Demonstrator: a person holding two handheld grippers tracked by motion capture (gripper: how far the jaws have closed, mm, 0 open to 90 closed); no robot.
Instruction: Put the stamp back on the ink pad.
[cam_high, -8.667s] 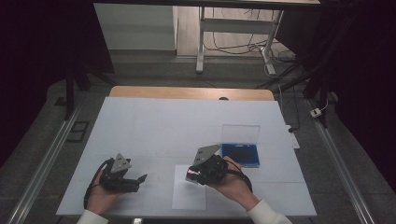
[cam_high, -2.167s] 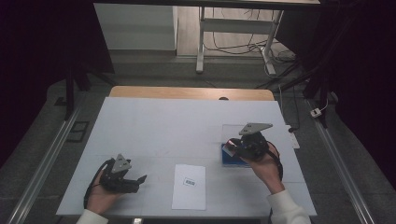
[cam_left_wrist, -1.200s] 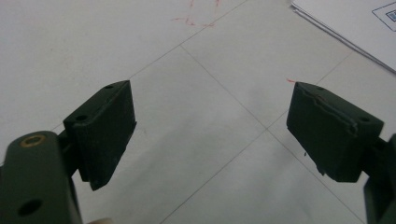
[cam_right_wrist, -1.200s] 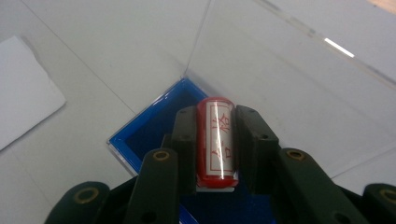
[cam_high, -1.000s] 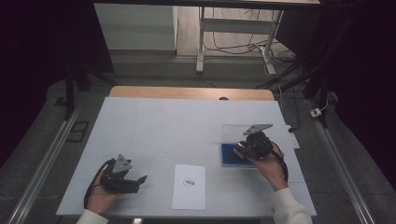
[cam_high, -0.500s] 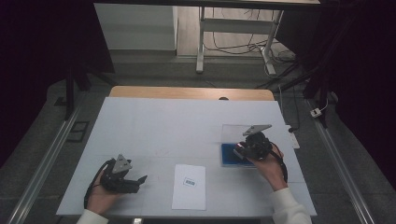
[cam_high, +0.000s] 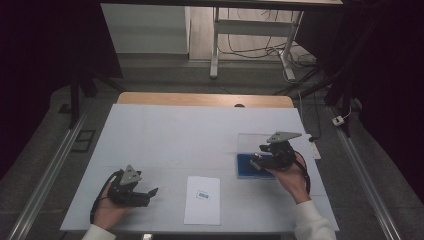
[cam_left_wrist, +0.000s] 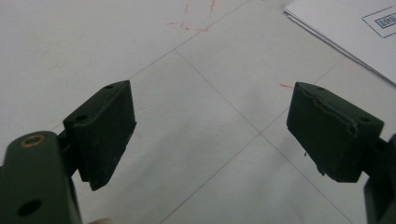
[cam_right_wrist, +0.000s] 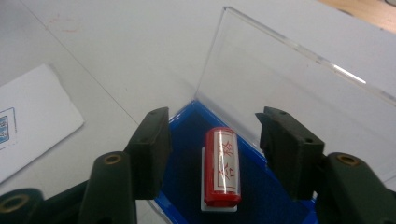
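Since the first of the earlier shots, your right hand has gone from the white sheet near the front edge across to the blue box, while your left hand has kept its place at the front left; within the last second, the right jaws have just been opening.

Starting at the left of the high view, your left gripper (cam_high: 150, 192) lies low over the table (cam_high: 165, 135) near the front left corner, your left hand (cam_high: 107, 212) wrapped round its body and its grey plate on top. In the left gripper view its jaws stand wide apart with nothing between them, just the bare white surface crossed by thin lines and a few red marks, and a corner of the paper at the upper right.

Next along, the paper sheet (cam_high: 202, 199) lies flat near the front edge, between your two hands and apart from both, with a small printed label near its middle.

Further right sits the blue box (cam_high: 246, 165), its clear lid (cam_right_wrist: 280, 79) standing up behind the tray. Your right gripper (cam_high: 256, 161) is over that box, held by your right hand (cam_high: 289, 175). In the right gripper view a red cylinder with red characters, the seal stamp (cam_right_wrist: 223, 165), lies on the blue lining on a small white rest. Your right jaws stand open on either side of it, with a clear gap at each side, so the pads do not press on it and it rests in the box.
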